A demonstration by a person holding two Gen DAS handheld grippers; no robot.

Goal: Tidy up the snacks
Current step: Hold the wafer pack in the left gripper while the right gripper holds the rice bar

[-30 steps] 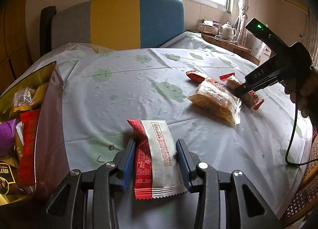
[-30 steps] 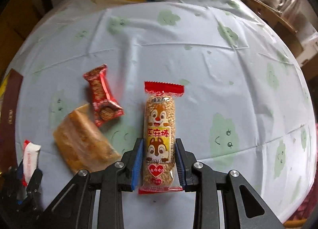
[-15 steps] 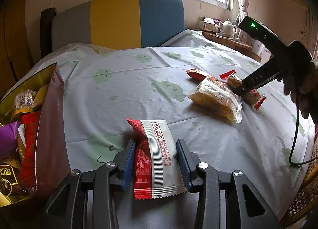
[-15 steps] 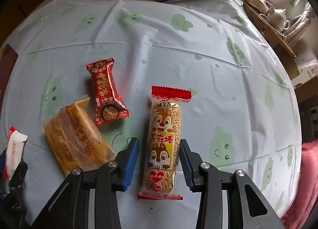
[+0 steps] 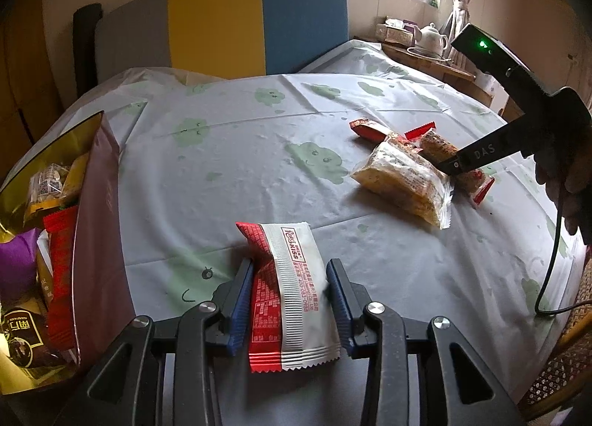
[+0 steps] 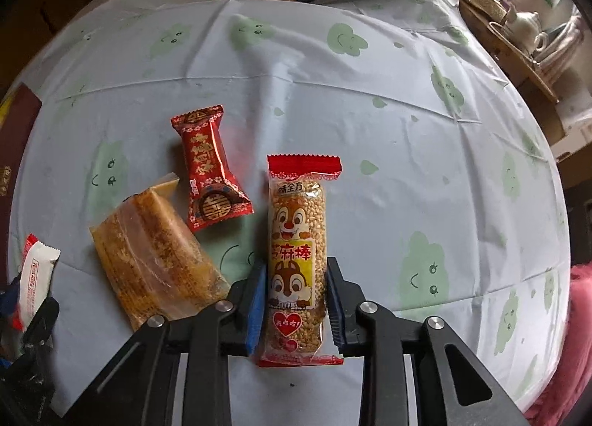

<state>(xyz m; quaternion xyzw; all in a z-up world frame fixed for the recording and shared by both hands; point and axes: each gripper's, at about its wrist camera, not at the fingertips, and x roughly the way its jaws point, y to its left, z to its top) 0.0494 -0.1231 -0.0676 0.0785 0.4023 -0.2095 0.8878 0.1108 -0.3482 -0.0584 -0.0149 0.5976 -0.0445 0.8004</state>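
My left gripper is shut on a red and white wafer packet and holds it just above the tablecloth. It also shows in the right wrist view. My right gripper is shut on a sesame stick packet with a squirrel print, which lies on the table. In the left wrist view the right gripper sits over that packet. A clear packet of golden pastry and a red candy packet lie just left of it.
A gold-lined dark red snack box holding several packets stands at the table's left edge. The pale tablecloth with green cloud prints covers the round table. A colour-block chair back stands behind it. A side table with a teapot is at the far right.
My right gripper opened around the sesame stick half a second ago and has now closed on it again. The left gripper with the wafer packet has barely moved.
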